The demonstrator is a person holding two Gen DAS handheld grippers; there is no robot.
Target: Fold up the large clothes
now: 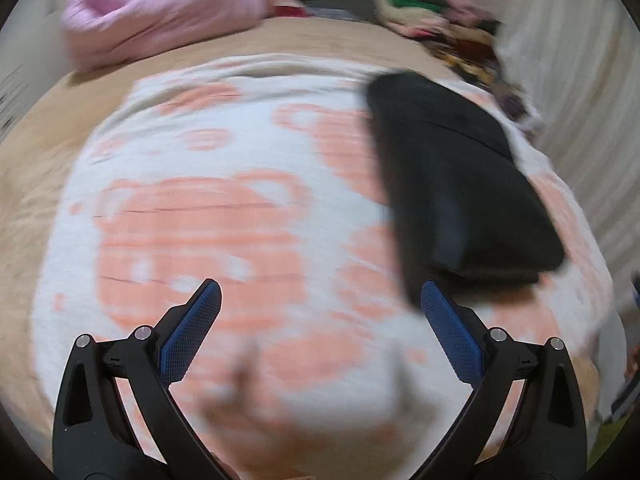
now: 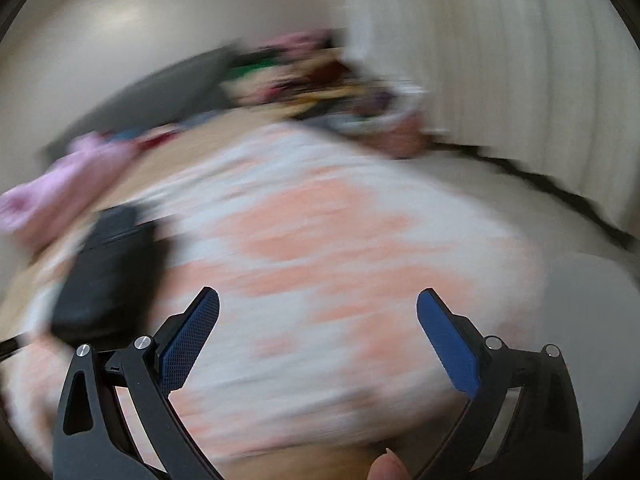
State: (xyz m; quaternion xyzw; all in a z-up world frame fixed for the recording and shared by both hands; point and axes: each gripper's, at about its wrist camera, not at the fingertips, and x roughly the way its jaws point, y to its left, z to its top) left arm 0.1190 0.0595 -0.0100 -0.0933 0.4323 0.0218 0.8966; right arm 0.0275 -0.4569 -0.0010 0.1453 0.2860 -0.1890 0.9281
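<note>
Both hand-held grippers, left and right, wide apart, empty, over blurred, seemingly unlettered blanket.

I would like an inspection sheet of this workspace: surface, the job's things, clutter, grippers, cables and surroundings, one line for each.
Surface: a bed with a tan cover; a white blanket with orange print is spread over it.
Job's things: a black folded garment lies on the blanket, to the right in the left wrist view.
Clutter: a pink garment is bunched at the far side; a pile of mixed clothes lies at the far right.
Grippers: left gripper open, holding nothing; right gripper open, holding nothing.
Cables: a dark line runs along the floor in the right wrist view; too blurred to say whether it is a cable.
Surroundings: a pale curtain and a plain wall.
</note>
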